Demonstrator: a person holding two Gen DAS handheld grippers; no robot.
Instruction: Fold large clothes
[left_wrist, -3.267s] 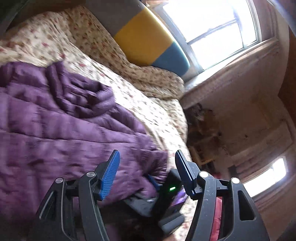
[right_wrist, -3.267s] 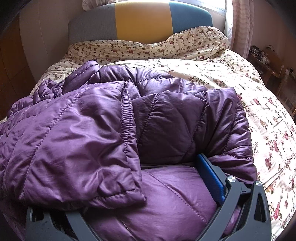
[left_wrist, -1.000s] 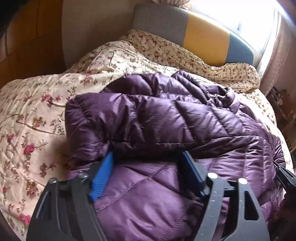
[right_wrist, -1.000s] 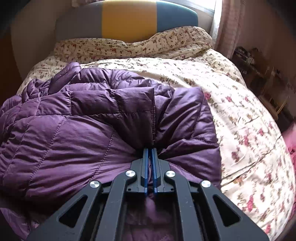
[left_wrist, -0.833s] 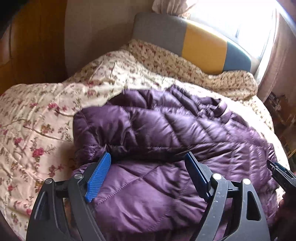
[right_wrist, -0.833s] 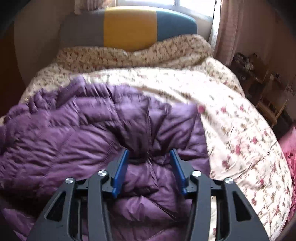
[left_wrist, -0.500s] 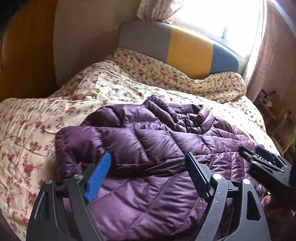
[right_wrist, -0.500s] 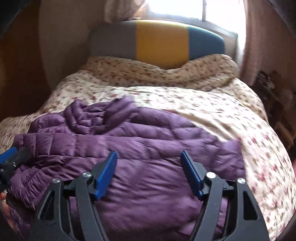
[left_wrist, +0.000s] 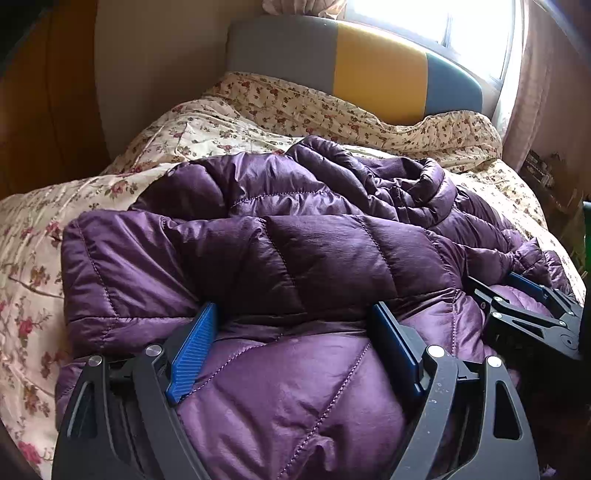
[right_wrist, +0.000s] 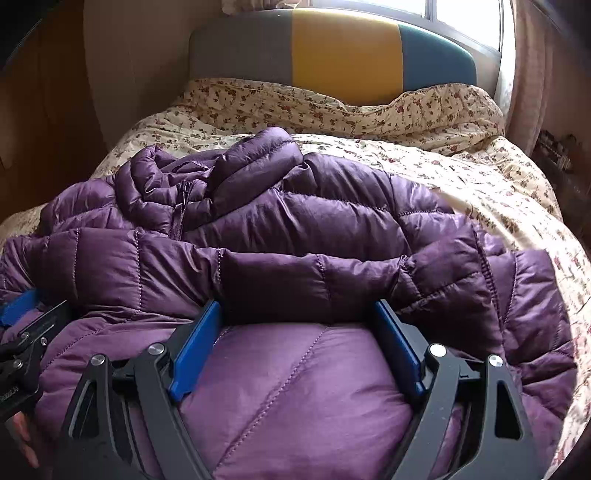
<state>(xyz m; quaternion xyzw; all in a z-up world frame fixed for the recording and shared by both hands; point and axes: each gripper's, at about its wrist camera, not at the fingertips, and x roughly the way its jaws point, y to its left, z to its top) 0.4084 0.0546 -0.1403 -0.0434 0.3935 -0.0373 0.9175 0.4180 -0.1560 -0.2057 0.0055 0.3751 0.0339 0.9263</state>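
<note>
Left wrist view: floral cream quilted bedspread (left_wrist: 40, 229) fills left edge and upper middle. Glossy purple quilted puffer jacket (left_wrist: 314, 243) sprawls across frame centre, folded sleeve band running left to right over its body. Left gripper (left_wrist: 295, 332) at bottom centre, blue-padded jaws spread wide, jacket bulging between them, pads not squeezing. Lower right: right gripper (left_wrist: 517, 295) resting on jacket edge. Upper centre: padded headboard in grey, yellow and teal panels (left_wrist: 369, 66), bright window (left_wrist: 476, 33) at upper right.

Right wrist view: left gripper (right_wrist: 26, 314) peeks in at lower left edge, bare fingers (right_wrist: 22, 439) below it. Jacket (right_wrist: 295, 221) spans centre, collar bunched upper left. Right gripper (right_wrist: 299, 328) bottom centre, jaws opening, spread wide, fabric between them, nothing pinched. Bedspread (right_wrist: 498, 184) at right, headboard (right_wrist: 343, 48) at top.
</note>
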